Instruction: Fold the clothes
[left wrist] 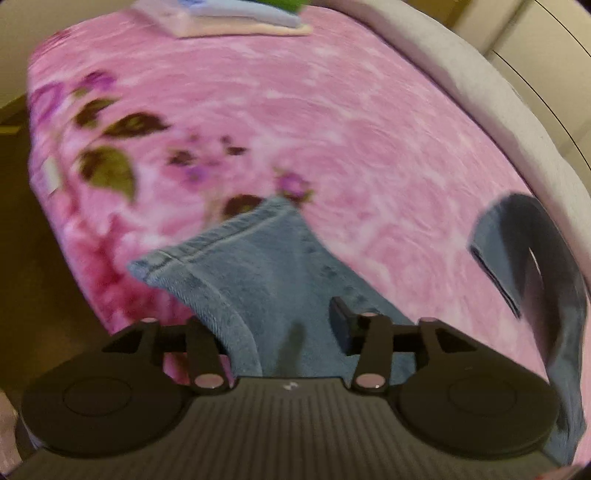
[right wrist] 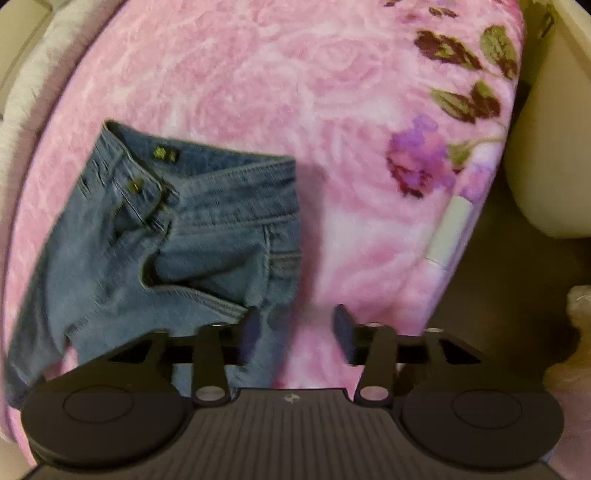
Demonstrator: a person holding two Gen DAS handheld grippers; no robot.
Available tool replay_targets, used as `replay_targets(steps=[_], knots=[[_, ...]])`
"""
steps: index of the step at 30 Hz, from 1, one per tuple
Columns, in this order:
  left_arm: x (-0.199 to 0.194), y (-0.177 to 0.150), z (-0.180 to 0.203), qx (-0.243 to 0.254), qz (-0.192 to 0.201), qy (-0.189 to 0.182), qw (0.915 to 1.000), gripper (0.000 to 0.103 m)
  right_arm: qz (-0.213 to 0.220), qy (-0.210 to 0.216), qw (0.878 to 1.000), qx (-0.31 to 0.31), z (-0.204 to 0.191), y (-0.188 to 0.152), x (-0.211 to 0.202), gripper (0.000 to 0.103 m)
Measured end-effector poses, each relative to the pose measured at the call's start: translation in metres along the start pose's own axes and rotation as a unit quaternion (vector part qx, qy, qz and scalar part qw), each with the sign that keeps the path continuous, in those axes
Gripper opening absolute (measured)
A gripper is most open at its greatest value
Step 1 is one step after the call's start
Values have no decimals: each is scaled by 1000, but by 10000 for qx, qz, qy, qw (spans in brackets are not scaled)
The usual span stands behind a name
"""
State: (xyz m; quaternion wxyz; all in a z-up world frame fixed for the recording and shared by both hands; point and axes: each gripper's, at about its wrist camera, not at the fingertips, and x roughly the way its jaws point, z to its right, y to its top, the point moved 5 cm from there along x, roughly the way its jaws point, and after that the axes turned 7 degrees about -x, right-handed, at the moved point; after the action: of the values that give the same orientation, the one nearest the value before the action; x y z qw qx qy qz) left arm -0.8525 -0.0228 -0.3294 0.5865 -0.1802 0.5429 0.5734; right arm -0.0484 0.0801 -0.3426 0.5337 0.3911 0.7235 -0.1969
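The jeans (right wrist: 184,236) lie on the bed's pink floral blanket (right wrist: 280,81), and they are far from folded. In the right wrist view the waist end sits left of centre, waistband open and rumpled, button (right wrist: 136,185) and fly showing, one side bunched over the other. The cloth trails toward the near left edge of the bed. In the left wrist view a hemmed leg end (left wrist: 236,258) runs from between the fingers out toward the middle of the blanket.

The left hand-held gripper (left wrist: 273,325) stands wide; denim lies between and over its left finger, but the jaws do not look pinched on it, so I judge it is not holding. The right hand-held gripper (right wrist: 295,328) is also wide, its left finger over the near edge of the denim and its right finger over bare blanket. It holds nothing.

At the far end of the bed a stack of folded items (left wrist: 236,18) sits, suggesting some garments are finished. For the jeans, flattening, aligning the legs and every fold appear to remain. Motion blur hides finer detail.
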Motion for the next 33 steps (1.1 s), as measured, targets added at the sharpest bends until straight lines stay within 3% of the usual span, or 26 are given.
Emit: replay_targets(steps=[3, 4, 5, 7, 9, 12, 14, 16, 18, 20, 23, 25, 29, 31, 33], knots=[[15, -3, -21, -515, -33, -69, 9986, 38, -28, 259, 9992, 303, 5, -2, 9, 54], [23, -3, -25, -677, -67, -146, 9976, 13, -39, 338, 9986, 407, 7, -3, 13, 55], [29, -1, -21, -646, -132, -260, 9975, 0, -55, 382, 9979, 523, 8, -5, 16, 55], [25, 12, 7, -156, -63, -590, 9981, 0, -78, 459, 9962, 741, 11, -10, 23, 56], [11, 29, 40, 347, 99, -1084, 9935, 0, 9, 442, 9963, 732, 5, -10, 23, 56], [-29, 67, 79, 643, 592, -1945, 9770, 0, 103, 472, 9971, 582, -7, -8, 18, 51], [-55, 89, 89, 1063, 935, -2233, 9644, 0, 161, 491, 9972, 533, -14, -7, 13, 51], [-60, 99, 81, 1335, 1018, -2075, 9637, 1, 199, 504, 9973, 501, -20, -7, 8, 51], [-37, 98, 57, 1364, 807, -1642, 9736, 6, 187, 524, 9975, 433, -23, -11, 4, 51], [5, 83, 24, 1411, 336, -780, 9863, 16, 136, 441, 9984, 341, -24, -15, 4, 51], [44, 56, -17, 1373, -241, 391, 9895, 16, 65, 109, 9997, 215, -19, -21, 7, 51], [30, 48, -22, 1132, -15, 398, 9928, 17, 129, -189, 9997, 76, -19, -20, 3, 51], [-12, 38, -4, 929, 111, 590, 9939, 29, 646, -798, 9933, -530, -32, -4, -24, 55], [-29, 30, 15, 875, 2, 436, 9952, 35, 900, -790, 9905, -673, -43, 6, -36, 57], [-34, 16, 52, 1002, -171, -40, 9948, 42, 887, -479, 9916, -814, -60, 13, -38, 57]])
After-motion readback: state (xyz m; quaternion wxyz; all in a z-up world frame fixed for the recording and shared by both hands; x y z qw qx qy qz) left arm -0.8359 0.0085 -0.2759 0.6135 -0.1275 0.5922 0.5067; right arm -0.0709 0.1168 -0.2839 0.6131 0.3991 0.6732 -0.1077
